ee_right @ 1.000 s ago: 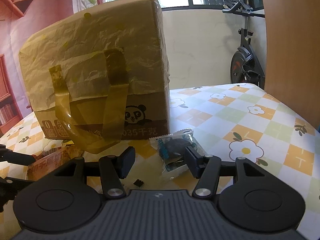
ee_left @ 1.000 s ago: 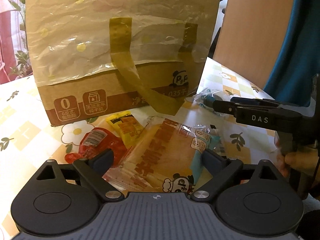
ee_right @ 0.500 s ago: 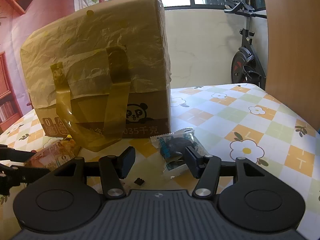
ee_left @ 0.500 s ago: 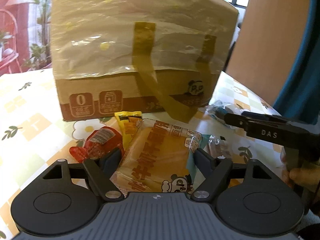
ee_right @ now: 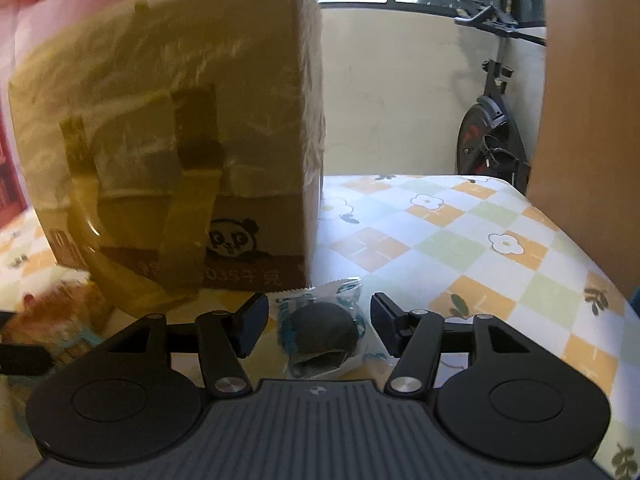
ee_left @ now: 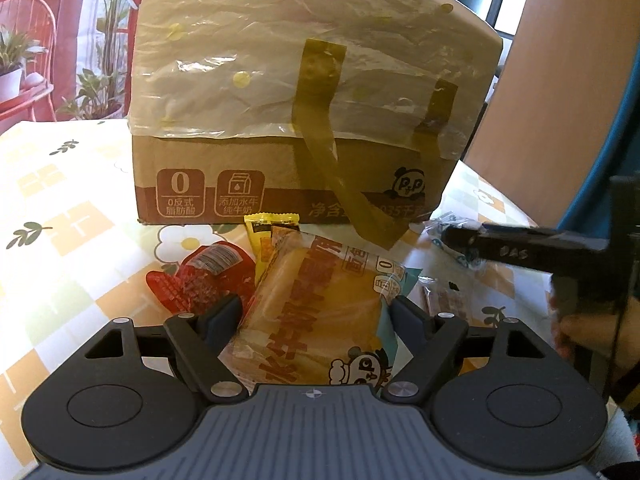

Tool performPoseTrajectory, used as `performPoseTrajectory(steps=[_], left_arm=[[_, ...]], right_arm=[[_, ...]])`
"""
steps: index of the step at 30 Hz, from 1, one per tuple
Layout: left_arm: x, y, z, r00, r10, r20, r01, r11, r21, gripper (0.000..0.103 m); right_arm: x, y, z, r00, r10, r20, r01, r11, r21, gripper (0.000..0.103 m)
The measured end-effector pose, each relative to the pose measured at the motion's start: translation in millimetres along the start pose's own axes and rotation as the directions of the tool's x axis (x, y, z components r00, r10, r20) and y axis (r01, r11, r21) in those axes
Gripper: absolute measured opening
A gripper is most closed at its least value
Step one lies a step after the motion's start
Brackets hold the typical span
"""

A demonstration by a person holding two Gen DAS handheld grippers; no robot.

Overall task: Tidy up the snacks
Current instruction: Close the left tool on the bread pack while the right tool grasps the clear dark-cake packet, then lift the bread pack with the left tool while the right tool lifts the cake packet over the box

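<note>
Two grippers, five snack packets, one box. Nearest in the left wrist view, the left gripper (ee_left: 316, 310) grips the large orange bread packet (ee_left: 320, 312) by its two side edges, one pad against each; its jaws closed in and have just eased slightly apart. Beside that packet lie a red packet (ee_left: 200, 276) to the left, a yellow packet (ee_left: 268, 240) behind it, and a small clear-wrapped packet (ee_left: 448, 300) to the right, all on the flower-patterned tablecloth (ee_left: 60, 240). Nearest in the right wrist view, the right gripper (ee_right: 318, 322) stands with its fingers moderately wide on either side of a clear packet holding a dark round cookie (ee_right: 324, 332); the pads are apart from the wrapper. Farther back, one cardboard box (ee_left: 288, 184) covered with a plastic bag stands on the table, its strap handle drooping over the front. Only the left view shows the red, yellow and small packets, and the right gripper seen from the side with a hand (ee_left: 592, 332) on it. Only the right view shows the cookie clearly, and an exercise bike (ee_right: 488, 132) beyond the table.
</note>
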State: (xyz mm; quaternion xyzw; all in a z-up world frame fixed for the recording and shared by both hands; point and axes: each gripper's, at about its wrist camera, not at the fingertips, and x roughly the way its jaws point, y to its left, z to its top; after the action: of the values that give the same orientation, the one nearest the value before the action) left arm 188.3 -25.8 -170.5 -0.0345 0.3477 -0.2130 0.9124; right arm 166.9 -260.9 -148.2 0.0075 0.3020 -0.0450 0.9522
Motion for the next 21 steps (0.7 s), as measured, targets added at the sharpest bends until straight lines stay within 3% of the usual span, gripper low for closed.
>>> performPoseTrajectory(steps=[7,21], left_arm=[[3.0,2.6,-2.1,1.000,-0.010,0.001,0.010,1.000,-0.015,0.086],[1.6,4.6,-2.0,1.000,-0.015,0.002,0.015,1.000,-0.019,0.086]], right_arm=[[17.3,-3.5,-4.2,0.996,-0.026,-0.086,0.028,0.999,0.026,0.062],[15.5,2.1,-7.5,0.997,-0.020,-0.076,0.020,1.000,-0.001,0.058]])
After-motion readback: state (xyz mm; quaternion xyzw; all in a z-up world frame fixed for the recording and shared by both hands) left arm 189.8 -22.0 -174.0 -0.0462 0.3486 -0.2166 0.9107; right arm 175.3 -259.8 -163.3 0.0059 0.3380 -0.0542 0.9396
